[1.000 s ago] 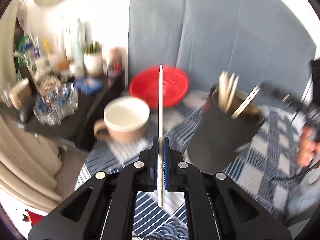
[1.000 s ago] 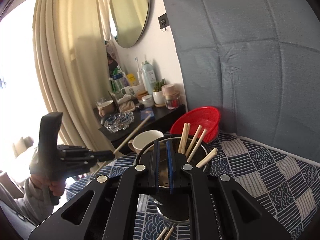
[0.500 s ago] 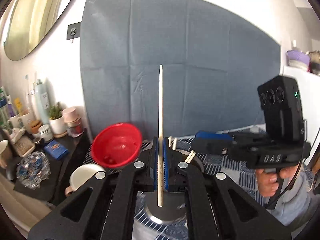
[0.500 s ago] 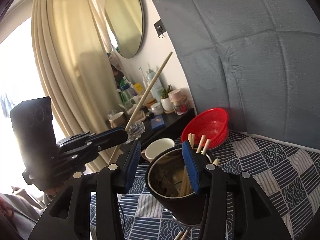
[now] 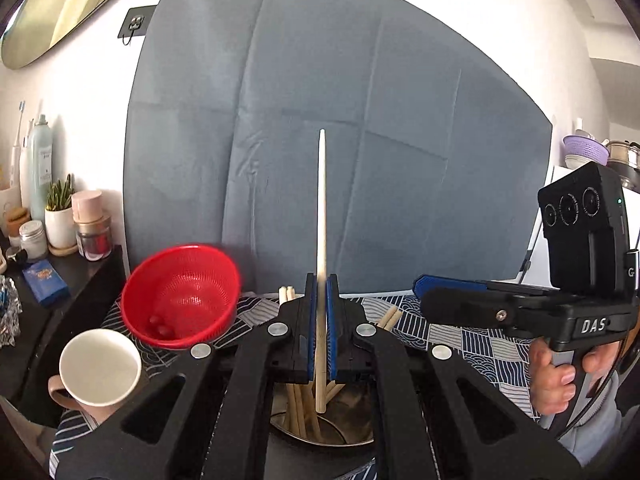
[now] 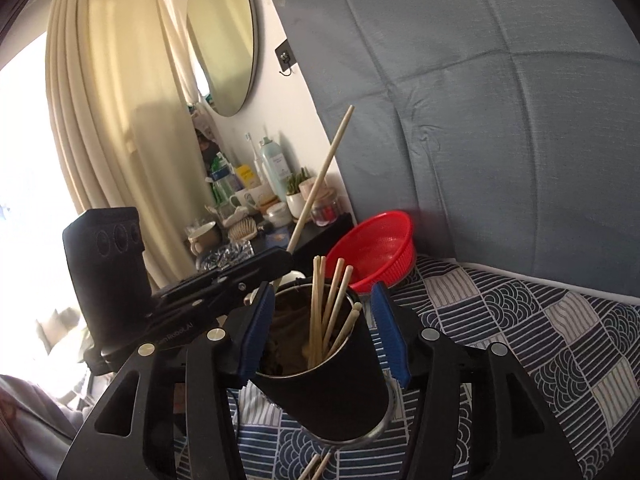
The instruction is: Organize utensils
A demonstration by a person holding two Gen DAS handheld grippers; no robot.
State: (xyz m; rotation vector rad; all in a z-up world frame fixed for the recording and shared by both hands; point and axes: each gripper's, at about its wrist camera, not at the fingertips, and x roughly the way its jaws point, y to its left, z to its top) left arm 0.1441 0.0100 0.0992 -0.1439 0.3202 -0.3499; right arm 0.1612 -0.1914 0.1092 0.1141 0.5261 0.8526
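A single chopstick (image 5: 321, 216) is being pinched upright by the left gripper (image 5: 319, 320) above the black cup (image 6: 328, 380) (holding more chopsticks (image 6: 326, 312)), which is being straddled, untouched, by the right gripper (image 6: 320, 332), whose jaws have just been spreading.

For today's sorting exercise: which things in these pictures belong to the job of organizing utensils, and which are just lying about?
Belong to the job:
- chopstick clamped in the left gripper
- black cup holding chopsticks, between the open right gripper pads
- loose chopsticks on the cloth

Just lying about:
- red basket
- white mug
- plant pot
- spray bottle
- mirror
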